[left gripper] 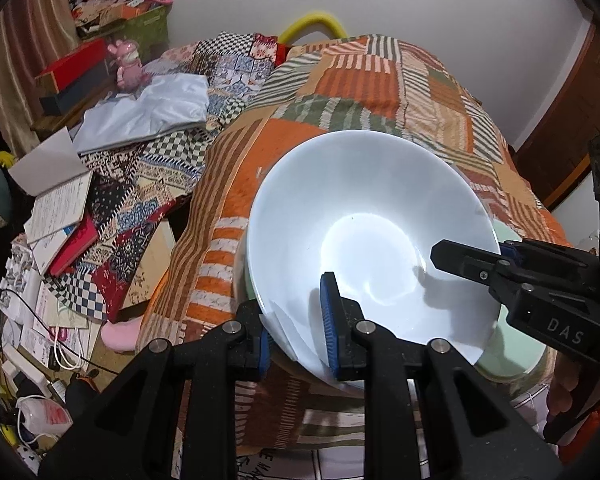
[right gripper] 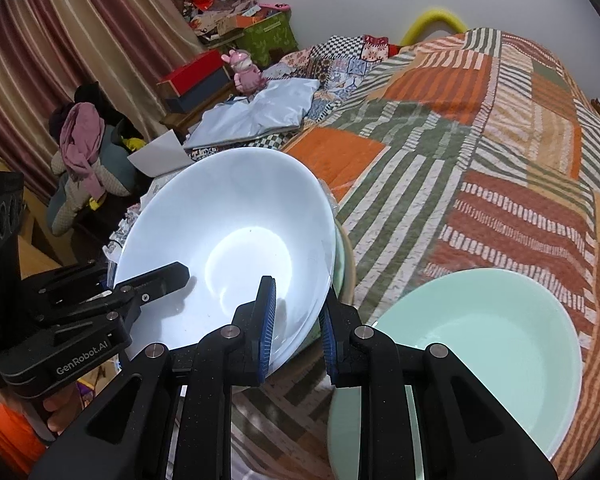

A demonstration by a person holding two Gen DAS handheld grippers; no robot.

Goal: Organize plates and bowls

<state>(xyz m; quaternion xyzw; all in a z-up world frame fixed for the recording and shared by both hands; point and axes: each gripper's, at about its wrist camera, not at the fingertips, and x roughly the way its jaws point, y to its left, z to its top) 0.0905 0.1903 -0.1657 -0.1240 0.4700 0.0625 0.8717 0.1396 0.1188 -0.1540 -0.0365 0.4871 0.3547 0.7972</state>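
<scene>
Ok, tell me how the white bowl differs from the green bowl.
The white bowl is held tilted above the bedspread, each gripper shut on its rim; the green bowl lies flat on the bedspread, ungripped. The white bowl looks deeper, the green bowl shallower. Both are plain, glossy and empty.

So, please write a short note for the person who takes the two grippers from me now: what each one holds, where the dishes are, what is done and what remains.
Left gripper: jaws shut on the rim of the white bowl, one pad inside, one outside.
Right gripper: jaws shut on the opposite rim of the same bowl.
The white bowl is held over the striped quilt, above other dishes that are mostly hidden beneath it.
The mint green bowl rests on the quilt to the right, free.
Done: white bowl gripped by both.
Left: set it down, then deal with the green bowl; where each belongs I cannot tell.
</scene>
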